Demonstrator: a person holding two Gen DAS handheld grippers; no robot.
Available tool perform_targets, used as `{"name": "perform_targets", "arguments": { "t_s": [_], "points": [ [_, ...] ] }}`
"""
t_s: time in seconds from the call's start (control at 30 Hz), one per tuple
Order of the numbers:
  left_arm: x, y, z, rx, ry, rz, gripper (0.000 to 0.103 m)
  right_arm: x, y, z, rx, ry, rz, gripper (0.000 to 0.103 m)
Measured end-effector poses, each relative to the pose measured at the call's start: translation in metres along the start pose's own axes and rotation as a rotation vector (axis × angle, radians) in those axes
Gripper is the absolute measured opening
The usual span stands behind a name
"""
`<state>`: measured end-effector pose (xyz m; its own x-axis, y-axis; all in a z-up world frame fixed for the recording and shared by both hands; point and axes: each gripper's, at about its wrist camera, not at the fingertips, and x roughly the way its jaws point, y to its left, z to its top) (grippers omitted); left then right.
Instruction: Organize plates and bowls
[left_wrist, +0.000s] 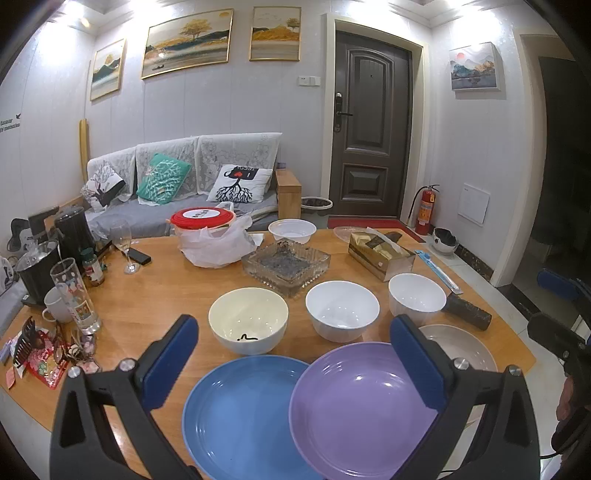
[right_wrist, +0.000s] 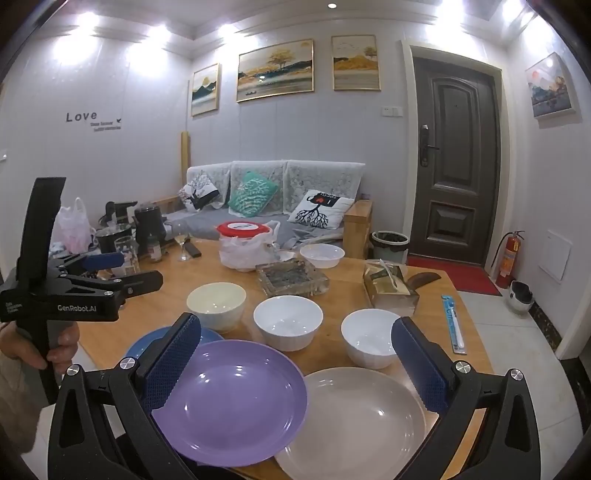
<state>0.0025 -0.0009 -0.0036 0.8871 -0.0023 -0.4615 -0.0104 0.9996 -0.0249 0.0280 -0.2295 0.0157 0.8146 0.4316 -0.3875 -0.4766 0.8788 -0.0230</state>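
Observation:
Three plates lie along the near edge of the wooden table (left_wrist: 155, 295): a blue plate (left_wrist: 240, 417), a purple plate (left_wrist: 362, 410) overlapping it, and a beige plate (right_wrist: 362, 417) partly under the purple plate (right_wrist: 229, 398). Behind them stand a cream bowl (left_wrist: 248, 319) and two white bowls (left_wrist: 342, 309) (left_wrist: 417, 297). My left gripper (left_wrist: 295, 347) is open and empty above the blue and purple plates. My right gripper (right_wrist: 295, 350) is open and empty above the purple and beige plates. The left gripper also shows in the right wrist view (right_wrist: 125, 269).
A glass ashtray (left_wrist: 286, 264), a red-lidded tub in a bag (left_wrist: 207, 232), a white plastic bowl (left_wrist: 291, 229), a gold tissue box (left_wrist: 380, 254) and a dark roll (left_wrist: 467, 312) stand behind. Glasses, kettles and clutter crowd the left side (left_wrist: 70, 295). A toothbrush pack (right_wrist: 454, 323) lies right.

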Motion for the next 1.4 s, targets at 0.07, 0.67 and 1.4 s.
{"name": "perform_targets", "arguments": {
  "t_s": [0.07,0.67,1.4],
  "points": [
    [0.001,0.002,0.001,0.002,0.000,0.000,0.103,-0.001,0.001,0.000,-0.002,0.001,-0.002,0.102],
    [0.001,0.001,0.003,0.000,0.003,0.002,0.103,0.000,0.003,0.000,0.000,0.006,0.002,0.102],
    [0.039,0.008,-0.015,-0.044,0.124,-0.106,0.102,0.030,0.006,-0.022,0.039,0.144,0.027,0.075]
  ]
}}
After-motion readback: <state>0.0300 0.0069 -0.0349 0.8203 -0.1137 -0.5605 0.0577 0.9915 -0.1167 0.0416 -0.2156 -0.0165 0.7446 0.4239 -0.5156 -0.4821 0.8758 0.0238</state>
